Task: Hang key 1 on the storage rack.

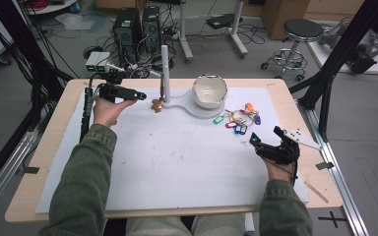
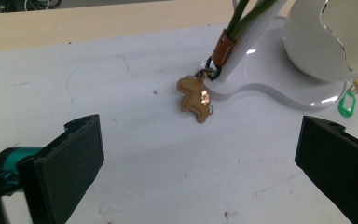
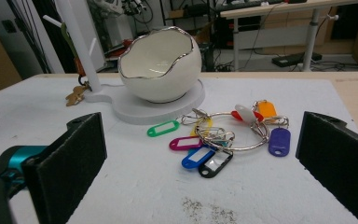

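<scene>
A brown horse-shaped charm (image 2: 195, 98) (image 1: 156, 104) lies on the white mat beside the white post (image 1: 165, 64) of a stand, tied to green cords that run up the post. My left gripper (image 1: 134, 94) (image 2: 200, 140) is open a short way to the left of the charm, with nothing between its jaws. A bunch of coloured key tags on a ring (image 3: 223, 133) (image 1: 238, 120) lies to the right of the stand. My right gripper (image 1: 266, 136) (image 3: 200, 140) stands open just short of the tags, empty.
A white egg-shaped bowl (image 1: 209, 91) (image 3: 161, 65) sits on the stand's round base (image 3: 135, 114). The white mat (image 1: 177, 162) covers most of the wooden table (image 1: 44, 147). Computer towers, a stool and cables stand on the floor behind.
</scene>
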The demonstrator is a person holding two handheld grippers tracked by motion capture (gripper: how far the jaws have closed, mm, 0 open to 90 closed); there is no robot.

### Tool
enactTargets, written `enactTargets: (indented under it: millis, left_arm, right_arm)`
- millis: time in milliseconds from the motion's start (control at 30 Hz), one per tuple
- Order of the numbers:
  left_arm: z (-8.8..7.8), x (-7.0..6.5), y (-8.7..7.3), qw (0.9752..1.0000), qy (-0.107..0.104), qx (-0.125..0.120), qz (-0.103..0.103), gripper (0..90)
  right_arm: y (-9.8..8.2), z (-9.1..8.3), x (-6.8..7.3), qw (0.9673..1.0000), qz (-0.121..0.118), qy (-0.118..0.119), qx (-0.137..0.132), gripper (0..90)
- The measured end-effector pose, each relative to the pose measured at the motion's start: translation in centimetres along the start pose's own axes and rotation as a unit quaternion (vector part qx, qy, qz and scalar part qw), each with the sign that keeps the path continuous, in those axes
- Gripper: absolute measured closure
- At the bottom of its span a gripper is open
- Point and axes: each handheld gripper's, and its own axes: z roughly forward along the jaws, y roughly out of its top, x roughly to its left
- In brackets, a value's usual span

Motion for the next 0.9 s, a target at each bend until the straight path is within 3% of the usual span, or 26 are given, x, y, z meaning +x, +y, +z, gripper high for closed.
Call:
enactTargets:
  millis: [100, 200, 333, 667, 900]
  left_arm:
    - [-0.2, -0.1, -0.5, 1.0, 0.003, -0.001, 0.005, 1.6]
    - [-0.3, 0.0, -0.9, 0.9997, 0.019, 0.001, 0.012, 1.6]
    - [-0.7, 0.4, -1.4, 0.9999, 0.013, 0.0, 0.004, 1.6]
    - [-2.5, 0.4, -2.8, 0.9996, 0.014, -0.017, 0.016, 1.6]
    - [-3.1, 0.4, -4.2, 0.9995, 0.004, -0.027, 0.013, 1.6]
  right_arm:
    - [0.0, 0.0, -0.1, 1.0, 0.0, 0.0, 0.001, 0.8]
    - [0.0, 0.0, 0.0, 1.0, 0.0, 0.001, 0.001, 0.8]
    - [0.0, 0.0, -0.1, 1.0, 0.0, 0.001, 0.0, 0.8]
    - [0.0, 0.1, 0.0, 1.0, -0.001, 0.001, 0.0, 0.7]
    - [0.0, 0.1, 0.0, 1.0, -0.004, 0.002, 0.003, 0.8]
